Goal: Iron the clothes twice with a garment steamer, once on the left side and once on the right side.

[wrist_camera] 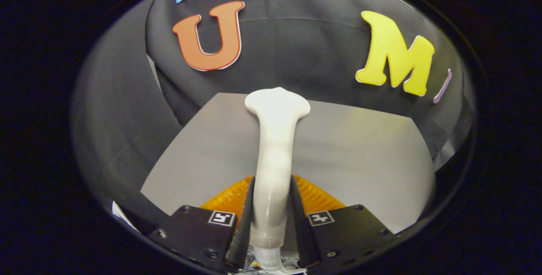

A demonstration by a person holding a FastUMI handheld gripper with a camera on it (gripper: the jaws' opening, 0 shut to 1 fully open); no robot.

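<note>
You had the tongs (271, 207) pinching the garment steamer (274, 156) by its handle, with one finger pressed against each side of the shaft. The handle ran straight ahead from between the fingers, and the steamer's broad, flared head (277, 103) sat at the far end, well beyond the fingertips. At the near end, a collar and the start of a pale hose (271, 262) emerged from the base of the handle, below the fingers. The ribbed pads (315, 194) of the tongs showed on either side of the handle, and each finger block carried a small square marker (320, 218).

Under and beyond the steamer lay a flat grey table (360, 152), bare on both sides of the handle. The steamer's head appeared level with the table's far edge; whether it touched the surface could not be told from this angle. Behind the table hung the booth's dark cloth wall (296, 46), draped in folds and closing in on the left. No item of clothing could be identified with certainty in your view at that moment.
</note>
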